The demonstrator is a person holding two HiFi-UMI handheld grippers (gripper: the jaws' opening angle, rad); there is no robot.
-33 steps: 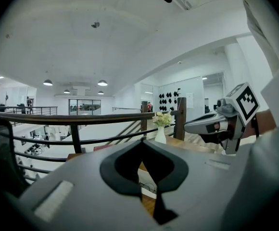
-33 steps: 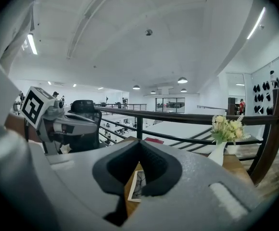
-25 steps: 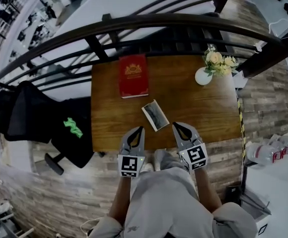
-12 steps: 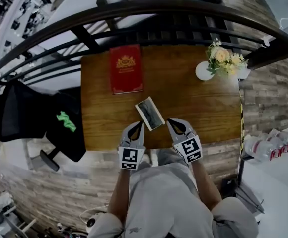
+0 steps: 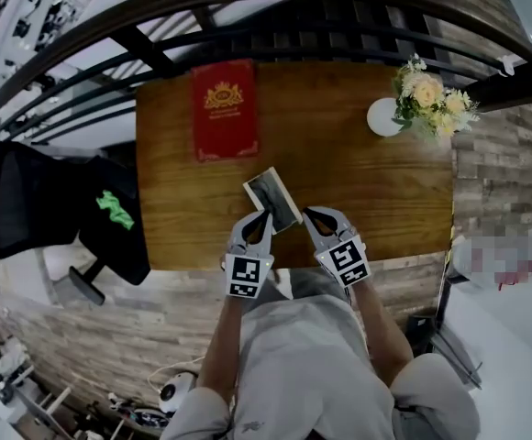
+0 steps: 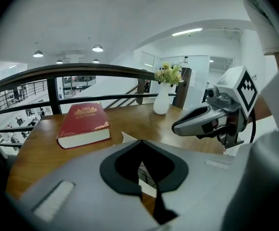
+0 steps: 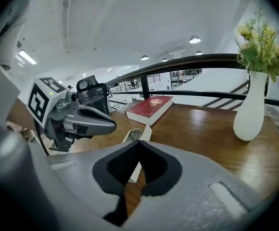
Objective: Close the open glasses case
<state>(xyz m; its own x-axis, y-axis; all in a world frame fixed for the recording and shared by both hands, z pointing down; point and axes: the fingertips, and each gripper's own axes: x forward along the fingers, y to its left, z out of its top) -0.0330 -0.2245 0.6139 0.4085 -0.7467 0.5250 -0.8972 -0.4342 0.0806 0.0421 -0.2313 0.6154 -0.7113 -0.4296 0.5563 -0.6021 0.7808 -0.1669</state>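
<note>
- The left gripper has its jaws closed tip to tip, with only a dark hollow behind the tips, and it holds nothing.
- The right gripper is the same: jaws together at the tips and nothing between them.
- The 2 grippers point forward side by side, their tips over the near edge of the table and their marker cubes hanging off it toward the person.
- The glasses case lies open just ahead of both sets of jaws, in the gap between the 2 tips and slanted toward the left jaws. It has a pale rim and a dark grey inside. The left tips are right at its near left edge; whether they touch it cannot be told.
- From the right gripper view, 1 flap of the case stands up beside a shallow rounded tray.
- Bare wood lies to the right of the right jaws and ahead of the case, and a narrower bare strip runs left of the left jaws to the table's side edge.
- Farther ahead and left of the jaws a red book lies flat, well apart from the case.
- Far ahead and right stands a white vase of pale flowers, near the table's far right corner.
- Beyond the far edge runs a dark curved railing.
</note>
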